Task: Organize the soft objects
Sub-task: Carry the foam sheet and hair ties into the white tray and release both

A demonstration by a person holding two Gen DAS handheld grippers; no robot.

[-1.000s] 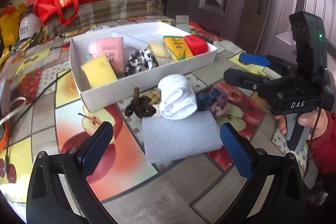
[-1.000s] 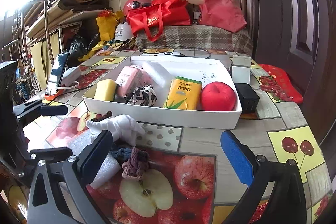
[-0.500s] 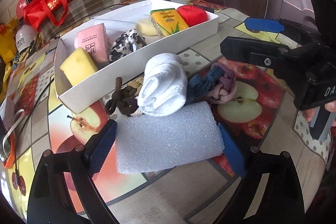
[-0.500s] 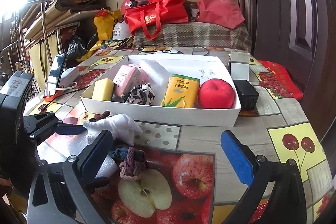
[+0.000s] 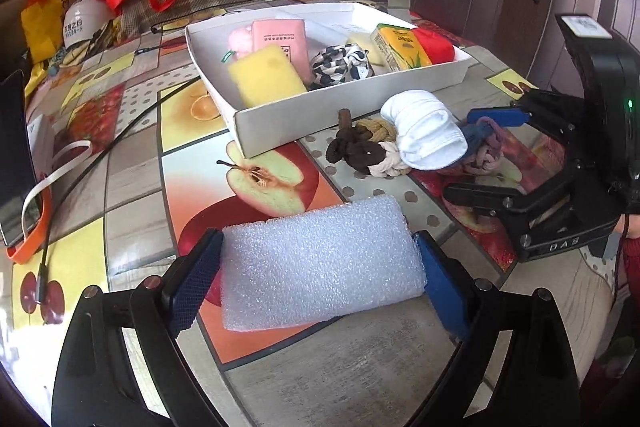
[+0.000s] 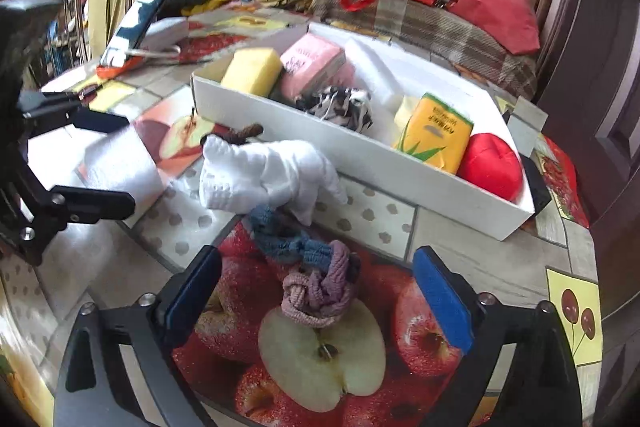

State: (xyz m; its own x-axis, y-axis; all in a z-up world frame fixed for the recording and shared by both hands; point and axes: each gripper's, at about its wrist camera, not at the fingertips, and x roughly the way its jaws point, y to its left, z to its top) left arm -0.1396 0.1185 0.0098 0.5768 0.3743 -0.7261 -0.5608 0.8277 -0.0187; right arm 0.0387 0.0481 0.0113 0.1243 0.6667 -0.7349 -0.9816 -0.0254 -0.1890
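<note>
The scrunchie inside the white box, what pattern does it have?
The scrunchie has black-and-white animal-print blotches, best seen in the right wrist view.

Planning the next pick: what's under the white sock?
The white sock overlaps a blue knotted tie and a brown-cream rope knot; whatever is directly beneath is hidden.

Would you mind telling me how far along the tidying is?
Done: the box already holds a sponge, packets and a red cushion. In hand: the left gripper grips the foam block. Left: the white cloth, brown knot and the scrunchies between the open right gripper's fingers.
</note>
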